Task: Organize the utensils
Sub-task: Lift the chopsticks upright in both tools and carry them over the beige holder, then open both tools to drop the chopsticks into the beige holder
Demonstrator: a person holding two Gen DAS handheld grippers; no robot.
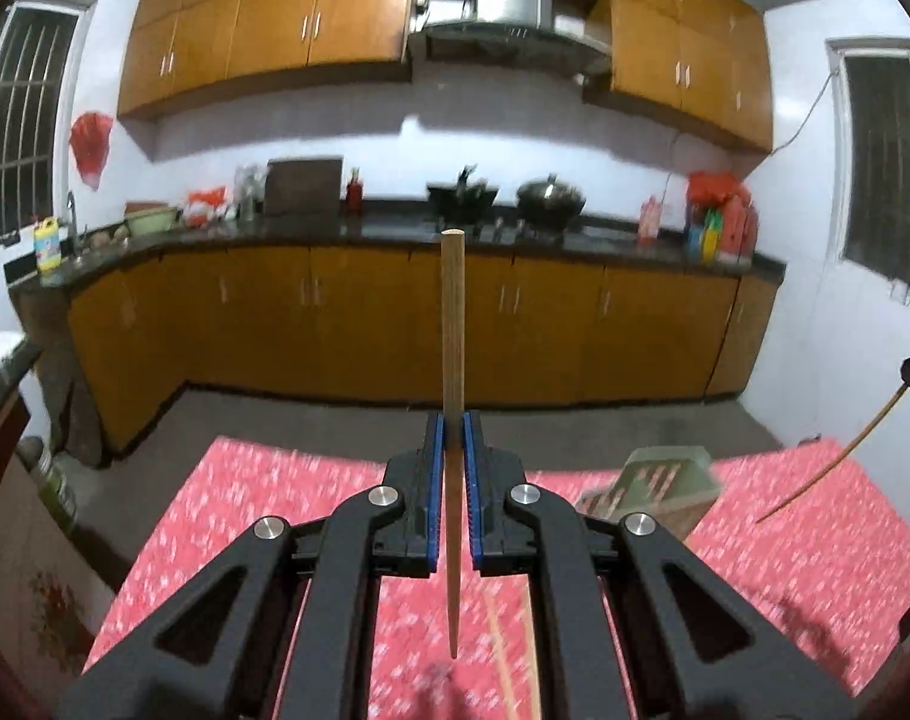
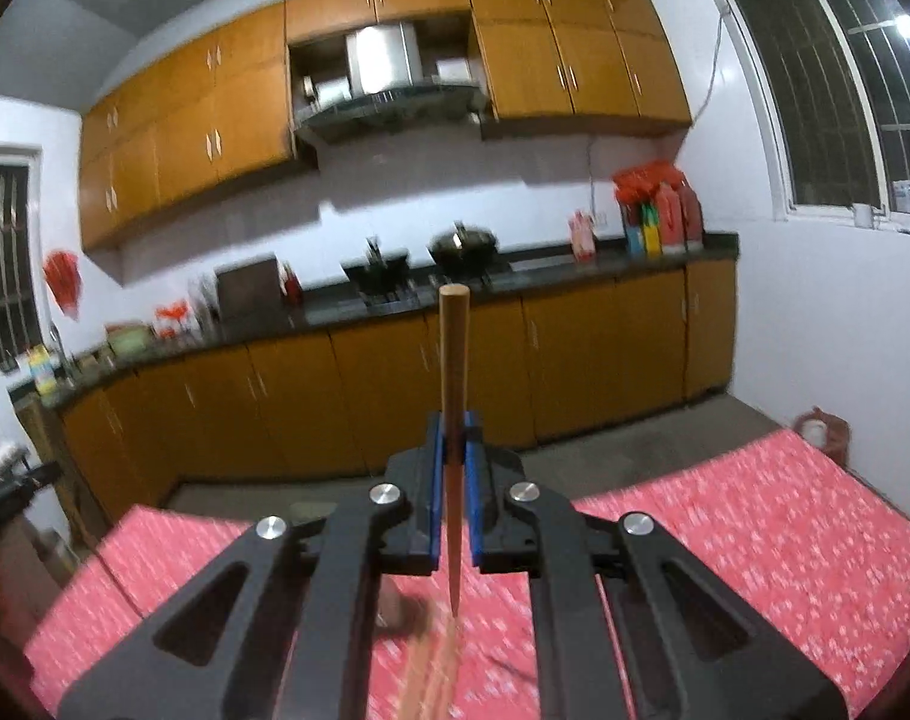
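chopstick (image 1: 453,336) upright between left gripper (image 1: 453,426) jaws | holder (image 1: 652,489) on surface (image 1: 245,498), right of gripper | second chopstick (image 2: 453,360) between right gripper (image 2: 453,426) jaws | cabinets (image 1: 395,312) behind

Table (image 1: 275,492) under red patterned cloth – green utensil holder (image 1: 652,492) on it, loose chopsticks (image 1: 514,654) nearer – blurred

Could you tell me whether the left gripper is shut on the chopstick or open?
Shut on it: the left gripper has its blue fingers pressed against both sides of the wooden chopstick.

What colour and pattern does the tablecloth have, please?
Red with small white specks; the tablecloth shows best in the right wrist view.
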